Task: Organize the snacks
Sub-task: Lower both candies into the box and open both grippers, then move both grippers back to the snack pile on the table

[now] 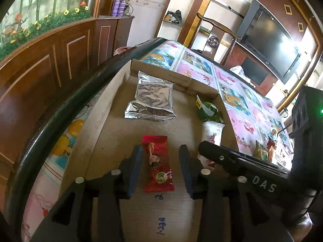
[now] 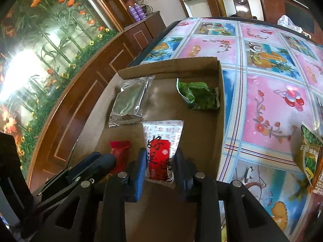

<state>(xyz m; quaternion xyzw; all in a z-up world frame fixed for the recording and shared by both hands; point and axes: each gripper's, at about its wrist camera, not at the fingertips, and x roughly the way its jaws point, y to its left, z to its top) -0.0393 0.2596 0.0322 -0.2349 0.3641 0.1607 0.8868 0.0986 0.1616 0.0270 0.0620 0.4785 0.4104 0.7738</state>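
Left gripper (image 1: 159, 161) over box (image 1: 113, 104): we see jaws parted, red packet (image 1: 157, 165) lying flat on box floor between pads, clear gap each side, released. Right gripper (image 2: 159, 161): jaws straddle white packet (image 2: 161, 141); pads look just off it, so we read it as released. Silver pouches (image 1: 151, 100) stacked farther in; green packet (image 2: 197, 96) near far right corner. Box sits on table (image 2: 272, 100).

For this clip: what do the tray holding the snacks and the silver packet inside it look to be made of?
Tray: looks like brown corrugated cardboard, matte, with folded raw-edged walls and pen marks on its floor.
Silver packet: apparently metallised foil or plastic film, glossy and crinkled, mirror-like highlights, crimped end seals. Which of the two cannot be told.
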